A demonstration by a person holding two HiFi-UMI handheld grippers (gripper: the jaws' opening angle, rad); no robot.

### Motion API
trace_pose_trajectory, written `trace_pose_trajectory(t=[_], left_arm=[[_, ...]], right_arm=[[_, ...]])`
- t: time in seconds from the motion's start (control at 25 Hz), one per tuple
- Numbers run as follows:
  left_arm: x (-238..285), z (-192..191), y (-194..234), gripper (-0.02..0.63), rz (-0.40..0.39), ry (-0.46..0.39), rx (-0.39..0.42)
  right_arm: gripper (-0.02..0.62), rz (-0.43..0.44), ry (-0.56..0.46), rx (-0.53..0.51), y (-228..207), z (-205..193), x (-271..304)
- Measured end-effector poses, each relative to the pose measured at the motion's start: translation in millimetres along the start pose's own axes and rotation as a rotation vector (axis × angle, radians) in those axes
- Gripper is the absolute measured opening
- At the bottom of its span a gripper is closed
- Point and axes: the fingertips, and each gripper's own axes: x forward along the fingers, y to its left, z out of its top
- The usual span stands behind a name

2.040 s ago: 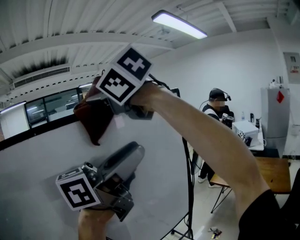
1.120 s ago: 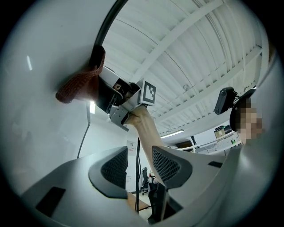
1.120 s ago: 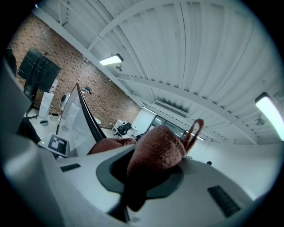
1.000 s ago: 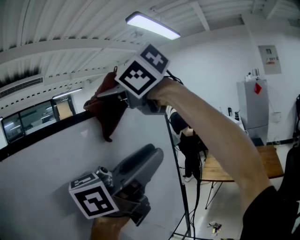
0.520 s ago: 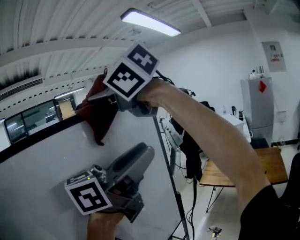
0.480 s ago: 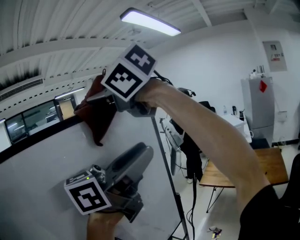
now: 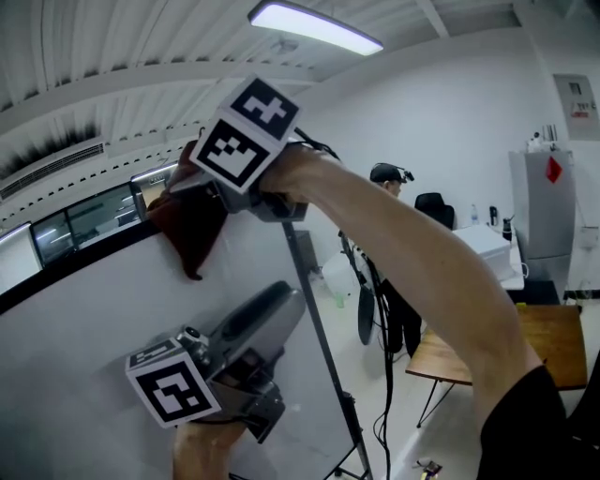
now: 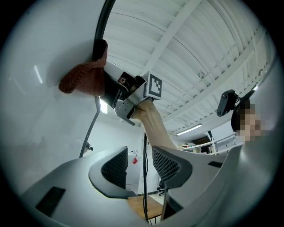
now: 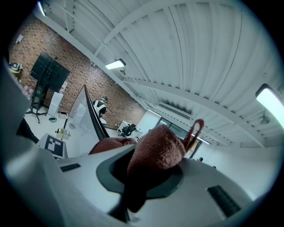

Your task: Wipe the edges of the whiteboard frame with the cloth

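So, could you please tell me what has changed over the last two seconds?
The right tongs slid the cloth along the whiteboard's top frame edge toward its right corner. Nothing was taken or released: they stay shut on the cloth, and the left tongs stay open and empty, lower down.

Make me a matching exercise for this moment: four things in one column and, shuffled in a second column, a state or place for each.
Things:
1. cloth
2. left gripper
3. right gripper
4. ceiling light

States or places:
A. open, nothing between its jaws
B. lit, overhead
C. shut on the cloth
D. dark red, up at the whiteboard frame

Pairs: 1-D, 2-A, 3-C, 4-B
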Motion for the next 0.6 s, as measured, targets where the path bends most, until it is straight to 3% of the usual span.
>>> trace_pose_trajectory(t=[0.16, 0.6], left_arm=[[7.5, -1.4, 2.3, 0.169, -0.010, 0.003, -0.004], [14.1, 8.8, 1.0, 0.169, -0.154, 0.001, -0.029]], right_arm=[[0.058, -0.020, 0.005, -0.001, -9.3, -7.1, -5.1], [0.058, -0.182, 0.101, 0.029, -52.5, -33.6, -25.9]])
